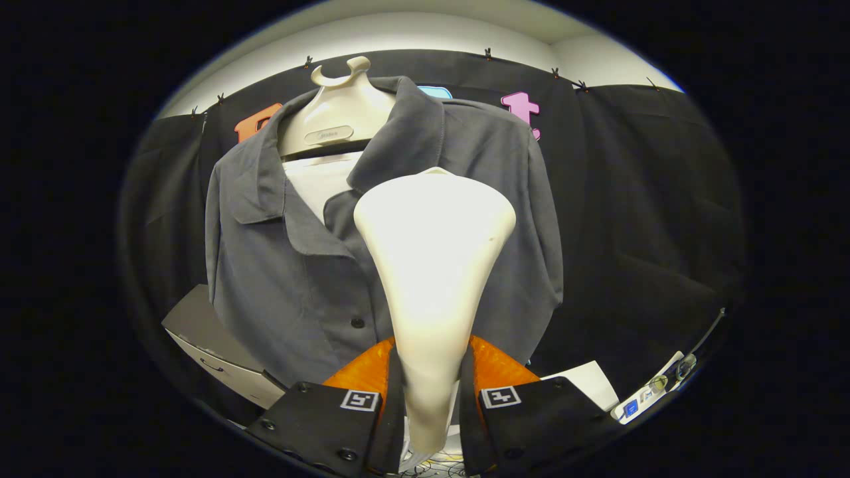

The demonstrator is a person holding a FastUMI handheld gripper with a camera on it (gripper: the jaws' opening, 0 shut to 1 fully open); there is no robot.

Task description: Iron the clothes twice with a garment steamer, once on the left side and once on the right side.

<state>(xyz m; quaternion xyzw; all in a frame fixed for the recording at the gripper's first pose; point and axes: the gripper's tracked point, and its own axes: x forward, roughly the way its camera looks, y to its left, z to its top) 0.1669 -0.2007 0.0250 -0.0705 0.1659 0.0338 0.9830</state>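
A grey collared shirt [285, 265] hangs open-necked on a cream hanger stand [339, 113], with a white layer [322, 182] showing under the collar. My gripper [431, 385] is shut on the handle of a cream garment steamer [435, 245], both fingers pressing its narrow neck. The steamer's wide head rises ahead of the fingers and stands in front of the shirt's right chest, just beside the button placket. I cannot tell whether the head touches the cloth. Dark buttons [357, 322] run down the shirt left of the steamer.
A grey and white box [212, 345] sits low to the left behind the shirt. White paper [588, 382] and a small white device with a cable [654, 388] lie low on the right. Black cloth wall surrounds the garment.
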